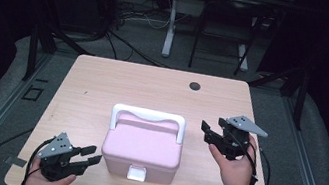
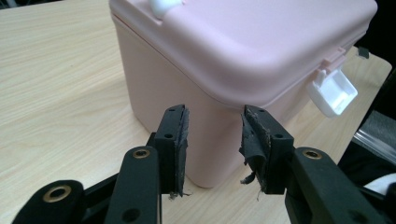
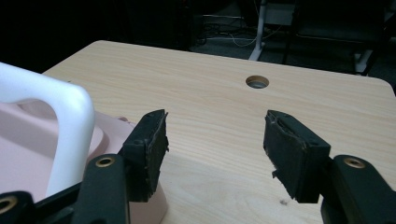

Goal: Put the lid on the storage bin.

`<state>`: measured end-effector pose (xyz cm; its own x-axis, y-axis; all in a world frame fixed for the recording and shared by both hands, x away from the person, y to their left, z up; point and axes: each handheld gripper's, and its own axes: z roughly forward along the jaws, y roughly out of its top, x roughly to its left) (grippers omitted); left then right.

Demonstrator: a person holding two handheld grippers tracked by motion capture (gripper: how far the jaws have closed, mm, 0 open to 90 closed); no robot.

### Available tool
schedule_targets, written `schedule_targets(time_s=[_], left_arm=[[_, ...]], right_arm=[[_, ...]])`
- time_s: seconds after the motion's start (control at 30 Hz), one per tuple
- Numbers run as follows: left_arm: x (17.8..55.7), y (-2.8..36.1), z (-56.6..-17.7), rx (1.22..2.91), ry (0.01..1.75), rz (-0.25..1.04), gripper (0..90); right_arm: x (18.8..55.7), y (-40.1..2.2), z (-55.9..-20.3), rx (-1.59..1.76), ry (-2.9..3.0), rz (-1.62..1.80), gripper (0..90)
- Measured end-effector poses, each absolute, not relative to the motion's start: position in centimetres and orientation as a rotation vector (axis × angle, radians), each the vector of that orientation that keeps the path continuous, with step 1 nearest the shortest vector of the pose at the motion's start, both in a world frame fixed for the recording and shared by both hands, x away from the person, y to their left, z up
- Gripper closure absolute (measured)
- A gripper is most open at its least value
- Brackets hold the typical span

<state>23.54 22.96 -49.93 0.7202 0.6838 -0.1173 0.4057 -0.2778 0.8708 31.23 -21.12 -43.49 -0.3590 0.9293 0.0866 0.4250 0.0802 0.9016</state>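
Nearest the person, the left gripper (image 1: 89,154) hangs with jaws apart and empty, just beside the pink box (image 1: 142,147) at mid-table (image 1: 104,77). Farther on, the right gripper (image 1: 207,132) gapes, holding nothing, near the box's white handle (image 1: 149,116).

Both tongs, left tongs (image 1: 89,155) and right tongs (image 1: 207,132), are showing black bodies, grey three-cornered plates, brass-ringed screws, frayed black pads (image 2: 180,142), trailing black cables

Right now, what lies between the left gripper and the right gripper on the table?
The pink box with its white handle sits between the left gripper and the right gripper, as the high view shows.
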Motion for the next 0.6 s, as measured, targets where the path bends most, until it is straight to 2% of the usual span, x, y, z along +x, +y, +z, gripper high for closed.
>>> schedule_targets(time_s=[0.6], left_arm=[[25.4,24.8,-50.9,1.838,0.945,0.413,57.2]], right_arm=[[31.4,-21.1,-43.7,1.337,1.837,1.235,39.3]])
